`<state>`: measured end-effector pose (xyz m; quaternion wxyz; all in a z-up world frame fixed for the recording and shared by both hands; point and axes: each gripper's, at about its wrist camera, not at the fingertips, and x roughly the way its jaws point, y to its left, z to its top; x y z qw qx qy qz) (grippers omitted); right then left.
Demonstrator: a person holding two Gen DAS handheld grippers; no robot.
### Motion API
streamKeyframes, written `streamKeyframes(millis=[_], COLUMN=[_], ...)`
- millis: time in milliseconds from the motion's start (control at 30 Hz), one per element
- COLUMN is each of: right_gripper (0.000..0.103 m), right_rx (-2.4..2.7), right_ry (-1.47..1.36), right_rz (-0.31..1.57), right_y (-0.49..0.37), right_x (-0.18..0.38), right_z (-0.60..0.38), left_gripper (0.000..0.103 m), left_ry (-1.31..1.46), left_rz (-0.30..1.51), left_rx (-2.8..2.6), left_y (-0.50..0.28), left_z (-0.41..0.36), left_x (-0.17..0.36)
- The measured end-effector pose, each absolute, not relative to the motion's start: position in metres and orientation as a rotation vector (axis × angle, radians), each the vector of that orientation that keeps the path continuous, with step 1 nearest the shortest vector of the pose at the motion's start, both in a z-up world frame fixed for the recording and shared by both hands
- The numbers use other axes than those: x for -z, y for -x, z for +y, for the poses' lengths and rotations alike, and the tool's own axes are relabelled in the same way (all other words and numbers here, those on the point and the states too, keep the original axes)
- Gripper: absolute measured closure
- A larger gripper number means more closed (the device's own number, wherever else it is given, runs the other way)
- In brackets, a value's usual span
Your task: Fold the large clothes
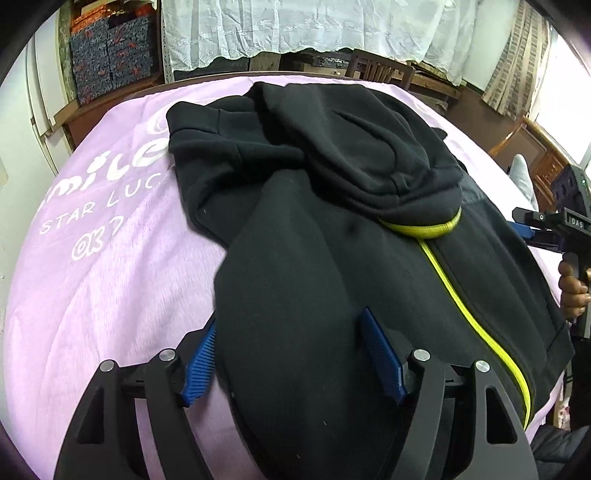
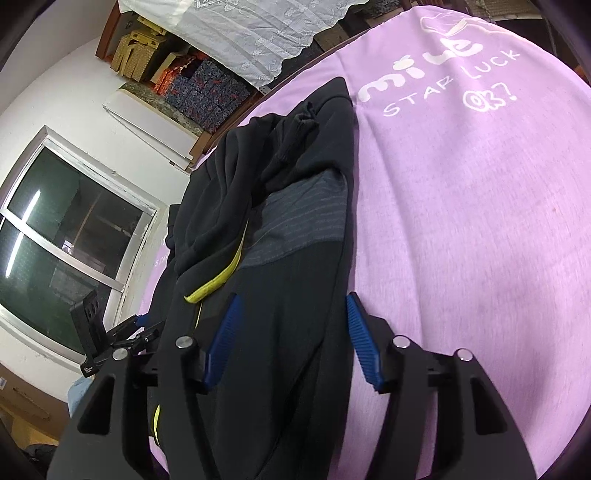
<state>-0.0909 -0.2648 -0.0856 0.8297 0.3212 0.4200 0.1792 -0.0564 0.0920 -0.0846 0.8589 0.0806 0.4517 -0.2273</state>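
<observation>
A black zip jacket (image 1: 332,229) with a yellow-green zipper (image 1: 465,302) lies on the lilac blanket (image 1: 110,280), its hood bunched on top at the far end. My left gripper (image 1: 290,319) is open and straddles the jacket's near left edge. One blue pad sits beside the fabric and the other rests on it. My right gripper (image 2: 293,298) is also open over the jacket's (image 2: 288,258) other side edge, with black cloth lying loose between its pads. Each gripper shows in the other's view: the right gripper (image 1: 532,229) in a hand, the left gripper (image 2: 140,325) low on the left.
White lettering (image 2: 443,85) is printed on the blanket (image 2: 480,221) beside the jacket. Shelves with patterned boxes (image 1: 110,62) and a lace curtain (image 1: 314,29) stand behind the table. A wooden chair (image 1: 384,70) is at the far edge, and a window (image 2: 66,221) is on the left wall.
</observation>
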Motion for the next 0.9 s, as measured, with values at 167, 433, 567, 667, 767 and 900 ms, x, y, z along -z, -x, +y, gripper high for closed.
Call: streamKeyframes(millis=[167, 433, 567, 667, 767, 900], right_gripper=[0.044, 0.044, 0.043, 0.043, 0.043, 0.043], right_rx=[-0.385, -0.384, -0.381, -0.378, -0.388, -0.396], right_ry=[-0.675, -0.657, -0.644, -0.637, -0.640, -0.618], right_rz=[0.893, 0.872, 0.847, 0.824, 0.793, 0.769], right_y=[0.107, 0.145, 0.163, 0.176, 0.189, 0.206], right_x=[0.084, 0.078, 0.070, 0.063, 0.055, 0.049], right_z=[-0.258, -0.255, -0.254, -0.254, -0.254, -0.248], left_gripper=[0.030, 0.030, 0.030, 0.030, 0.029, 0.029], left_ry=[-0.183, -0.213, -0.235, -0.221, -0.178, -0.112], left_rz=[0.925, 0.861, 0.817, 0.785, 0.766, 0.795], left_rx=[0.460, 0.459, 0.457, 0.457, 0.468, 0.507], left_y=[0.069, 0.102, 0.120, 0.133, 0.143, 0.157], left_z=[0.089, 0.086, 0.088, 0.094, 0.107, 0.125], left_x=[0.083, 0.074, 0.067, 0.058, 0.049, 0.053])
